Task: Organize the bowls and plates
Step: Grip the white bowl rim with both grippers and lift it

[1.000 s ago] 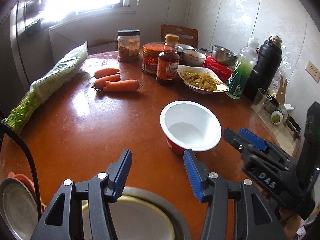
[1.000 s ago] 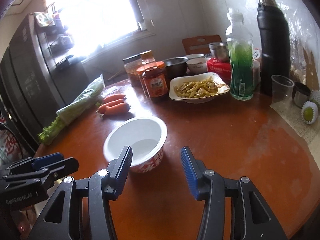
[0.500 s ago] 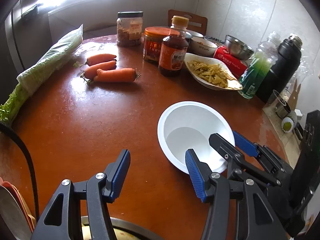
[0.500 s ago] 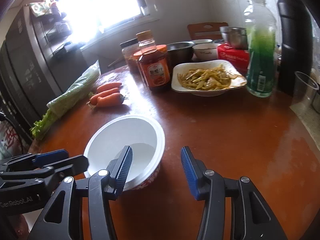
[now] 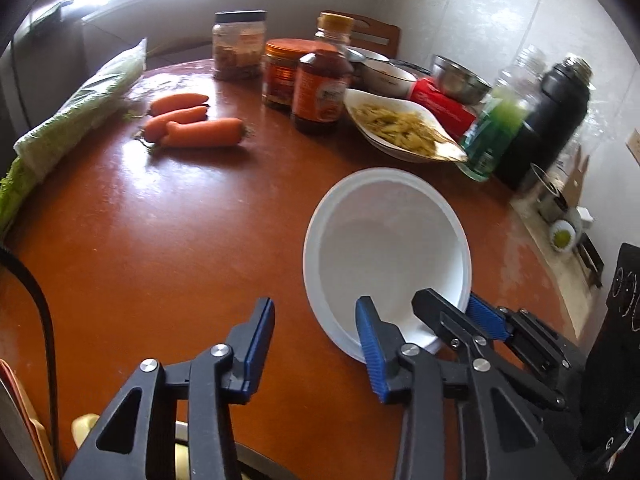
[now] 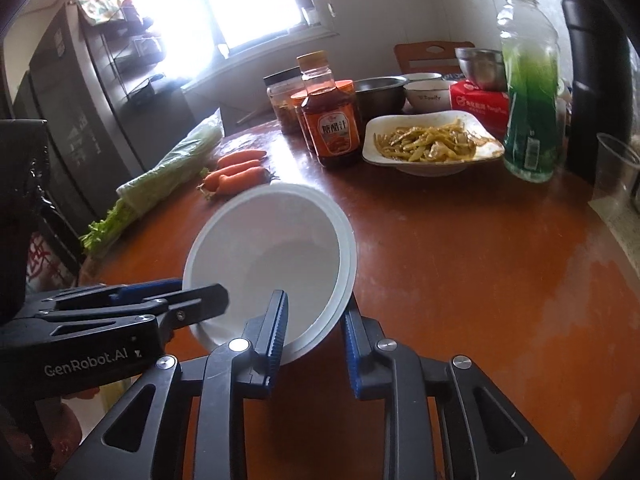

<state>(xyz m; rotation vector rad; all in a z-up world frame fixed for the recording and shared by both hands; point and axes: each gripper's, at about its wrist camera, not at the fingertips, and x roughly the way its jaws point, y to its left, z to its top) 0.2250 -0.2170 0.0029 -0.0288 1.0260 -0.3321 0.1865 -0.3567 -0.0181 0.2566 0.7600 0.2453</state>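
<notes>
A white bowl [image 5: 384, 240] with a red outside is tilted on the brown round table [image 5: 160, 240]. My right gripper [image 6: 314, 328] is shut on the bowl's near rim [image 6: 312, 340], one finger inside and one outside. It also shows in the left wrist view [image 5: 452, 308]. The bowl fills the middle of the right wrist view [image 6: 272, 248]. My left gripper [image 5: 316, 340] is open and empty, just left of the bowl; it shows in the right wrist view [image 6: 176, 300]. A metal plate [image 5: 256, 460] lies under the left gripper, mostly hidden.
Carrots [image 5: 192, 128], bagged greens [image 5: 80, 112], jars and a sauce bottle [image 5: 320, 92], a dish of food [image 5: 400, 128], metal and white bowls [image 5: 456, 76], a green bottle [image 5: 496, 128] and a black flask [image 5: 552, 112] crowd the table's far side.
My right gripper moved onto the bowl and closed on its rim, tilting it up. My left gripper moved forward over the table, away from the plate.
</notes>
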